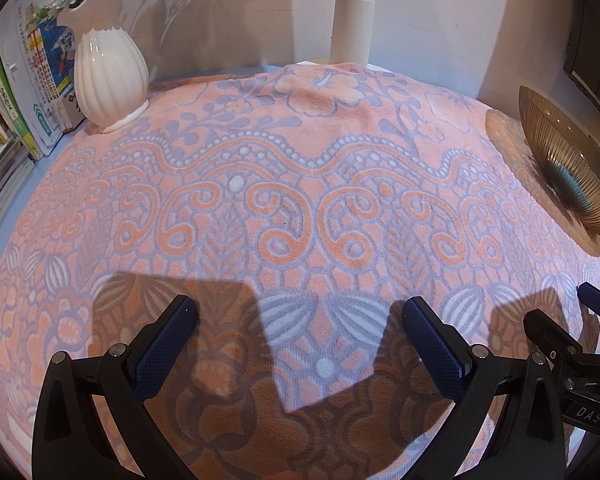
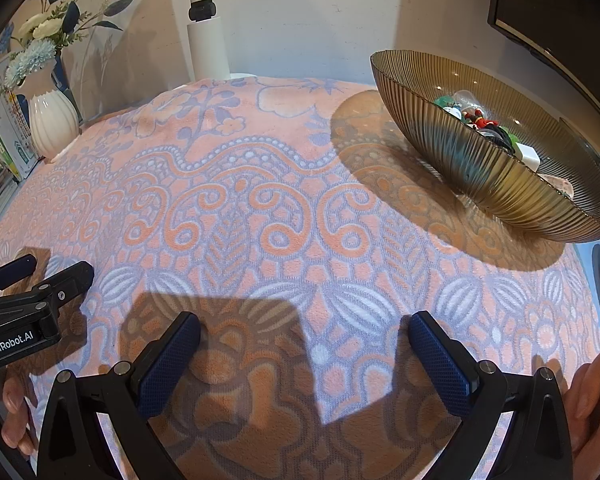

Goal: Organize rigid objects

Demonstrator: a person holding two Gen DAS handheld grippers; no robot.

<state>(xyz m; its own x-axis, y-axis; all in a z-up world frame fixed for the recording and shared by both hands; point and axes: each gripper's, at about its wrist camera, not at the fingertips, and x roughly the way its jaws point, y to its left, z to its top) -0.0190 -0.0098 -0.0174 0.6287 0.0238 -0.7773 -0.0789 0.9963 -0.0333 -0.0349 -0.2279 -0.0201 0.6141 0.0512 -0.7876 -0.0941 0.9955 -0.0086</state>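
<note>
The bowl [image 2: 496, 168] stood ahead-right of the right claw [image 2: 305, 354], holding small toys [image 2: 482, 120], which only the right view showed. Both claws gaped wide, empty, over the cloth [image 1: 300, 200]; the left claw [image 1: 300, 336] faced a vase [image 1: 110, 80] ahead-left.

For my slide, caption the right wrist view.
Open right gripper hovers over patterned cloth, ribbed bowl of small items right.

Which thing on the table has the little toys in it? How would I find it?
Look across the pink and lavender patterned cloth to its far right side. There sits a wide bowl holding small toys. Unlike the white vase at the far left, it is brownish, see-through and ribbed.
</note>
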